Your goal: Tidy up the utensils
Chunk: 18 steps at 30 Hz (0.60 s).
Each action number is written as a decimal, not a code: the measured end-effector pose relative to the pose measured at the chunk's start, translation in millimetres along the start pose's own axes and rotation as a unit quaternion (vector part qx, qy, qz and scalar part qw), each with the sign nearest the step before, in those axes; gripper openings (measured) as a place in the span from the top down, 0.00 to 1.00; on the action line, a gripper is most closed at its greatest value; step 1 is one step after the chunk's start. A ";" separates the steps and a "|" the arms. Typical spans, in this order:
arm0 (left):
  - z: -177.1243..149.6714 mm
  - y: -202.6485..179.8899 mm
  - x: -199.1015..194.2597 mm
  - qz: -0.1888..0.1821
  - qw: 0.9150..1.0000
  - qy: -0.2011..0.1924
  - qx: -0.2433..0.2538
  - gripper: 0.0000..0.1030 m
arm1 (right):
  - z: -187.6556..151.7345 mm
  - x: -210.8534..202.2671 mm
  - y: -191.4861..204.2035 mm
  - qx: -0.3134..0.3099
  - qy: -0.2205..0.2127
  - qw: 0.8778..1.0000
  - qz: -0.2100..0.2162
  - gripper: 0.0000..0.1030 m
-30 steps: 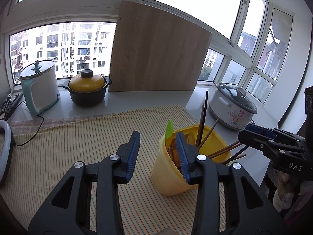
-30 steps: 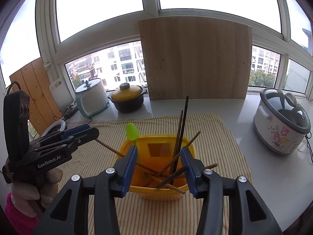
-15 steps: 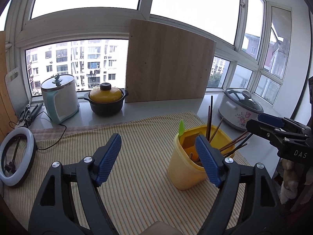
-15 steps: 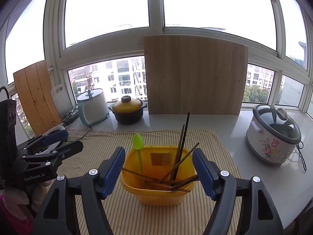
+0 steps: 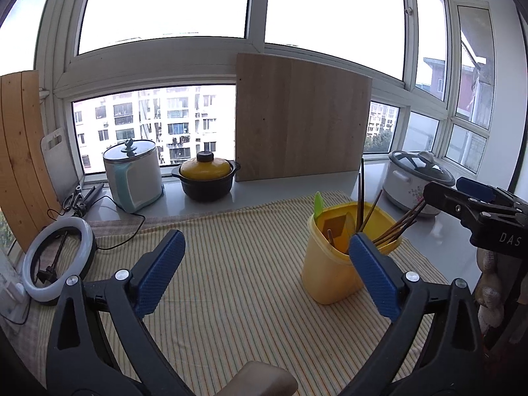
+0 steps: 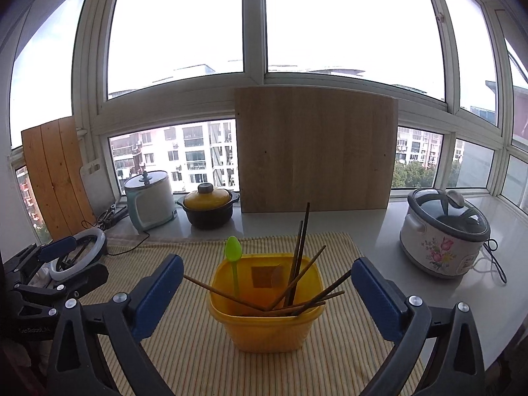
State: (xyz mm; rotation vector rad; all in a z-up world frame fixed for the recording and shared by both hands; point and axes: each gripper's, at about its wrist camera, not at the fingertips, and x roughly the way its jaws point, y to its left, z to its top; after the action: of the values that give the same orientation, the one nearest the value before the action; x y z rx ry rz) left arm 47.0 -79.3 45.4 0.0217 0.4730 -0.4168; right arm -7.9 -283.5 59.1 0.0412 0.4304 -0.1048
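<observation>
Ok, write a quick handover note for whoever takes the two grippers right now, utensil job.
Left gripper: open, nothing between its jaws, which have just been opening; it sits to the left of the tub.
Right gripper: open and empty, jaws also just opened; the tub stands beyond it, in line with the gap.
Yellow tub stands upright on the striped cloth. Green spoon and brown chopsticks stand inside it, chopsticks leaning crossed at different angles.
Done: all utensils in view are in the tub; none lie loose on the cloth.
Left: perhaps straighten the chopsticks; otherwise it looks finished.
</observation>
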 end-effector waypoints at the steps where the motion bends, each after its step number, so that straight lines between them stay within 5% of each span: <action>1: -3.2 -0.9 -3.8 0.005 1.000 0.001 0.002 0.02 | -2.9 -1.7 -0.3 0.005 -0.001 1.000 -0.002 0.00; 11: -32.1 -1.1 -25.7 0.040 0.999 0.013 -0.013 0.00 | -30.3 -19.0 6.1 0.013 -0.007 0.999 -0.049 0.00; 18: -45.6 -4.4 -35.7 0.050 0.999 0.012 -0.011 0.00 | -40.5 -22.4 9.8 0.016 -0.004 0.999 -0.046 0.00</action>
State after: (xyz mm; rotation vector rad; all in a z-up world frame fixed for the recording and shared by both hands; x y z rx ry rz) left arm -3.5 -64.3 21.0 0.0287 0.4985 -0.3128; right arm -43.8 -269.2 31.9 0.0524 0.4222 -0.2018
